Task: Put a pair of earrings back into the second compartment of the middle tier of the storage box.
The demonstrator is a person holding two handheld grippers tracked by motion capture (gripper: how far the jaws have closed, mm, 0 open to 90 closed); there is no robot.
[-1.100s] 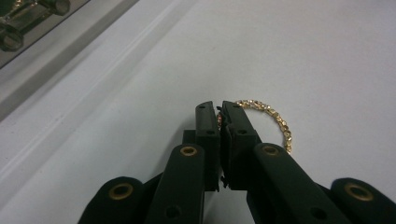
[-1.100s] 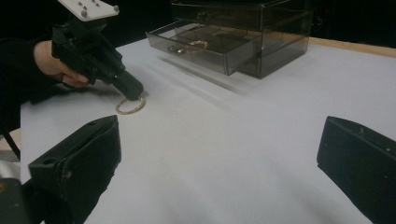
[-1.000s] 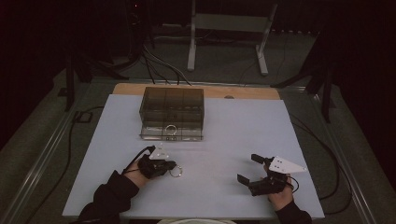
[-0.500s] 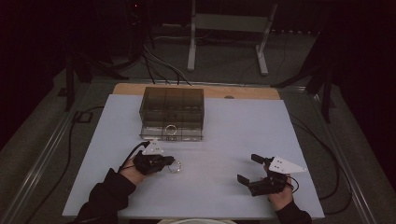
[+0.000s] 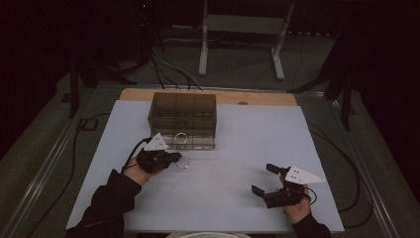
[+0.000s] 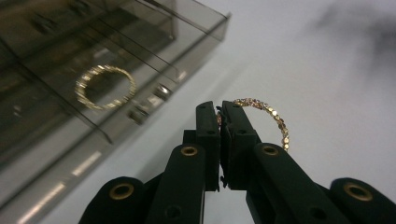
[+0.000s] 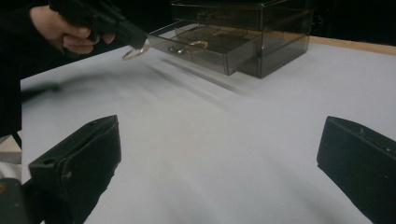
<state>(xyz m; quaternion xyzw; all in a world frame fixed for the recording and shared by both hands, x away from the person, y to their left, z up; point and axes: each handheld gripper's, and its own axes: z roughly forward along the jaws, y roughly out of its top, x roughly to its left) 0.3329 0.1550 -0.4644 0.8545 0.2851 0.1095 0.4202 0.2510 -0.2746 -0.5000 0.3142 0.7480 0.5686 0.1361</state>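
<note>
Bracelet (image 6: pixel 268 115) of small gold beads sits pinched between the closed fingers of the left gripper (image 5: pixel 174 159), lifted just off the white worktop (image 5: pixel 233 148) – right in front of the smoky drawer box (image 5: pixel 183 111), whose open bottom drawer (image 7: pixel 205 46) holds a second gold bangle (image 6: pixel 105 87). Right gripper (image 5: pixel 265 179) rests near the right edge, fingers wide apart, holding nothing

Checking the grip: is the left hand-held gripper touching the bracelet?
Touching. The left gripper view shows the left hand-held gripper shut on the bracelet.
</note>
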